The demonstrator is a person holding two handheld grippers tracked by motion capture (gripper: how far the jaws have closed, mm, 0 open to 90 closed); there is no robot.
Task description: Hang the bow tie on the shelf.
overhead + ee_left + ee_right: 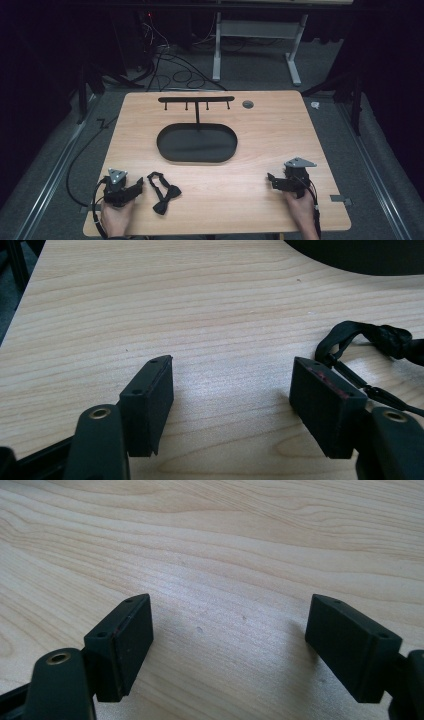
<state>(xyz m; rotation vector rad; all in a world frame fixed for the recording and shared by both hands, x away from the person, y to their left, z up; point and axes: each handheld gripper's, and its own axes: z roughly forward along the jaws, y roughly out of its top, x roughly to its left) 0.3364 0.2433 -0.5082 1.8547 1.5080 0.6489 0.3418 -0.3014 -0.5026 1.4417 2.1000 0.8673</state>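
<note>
A black bow tie (162,191) with its strap lies on the wooden table (260,135) near the front left. My left gripper (136,187) rests just left of it, held by a hand, jaws open and empty. In the left gripper view the open left gripper (232,390) has bare wood between its jaws, and the bow tie's strap (370,337) lies beside the right jaw. My right gripper (272,181) sits at the front right in the other hand. In its own view the right gripper (227,640) stands open over bare wood.
A black oval tray (197,143) lies at the table's middle. Behind it rises a black rack (196,100) with several small pegs on a thin post. A round grey grommet (247,104) is set in the far tabletop. Cables and a desk frame lie on the floor beyond.
</note>
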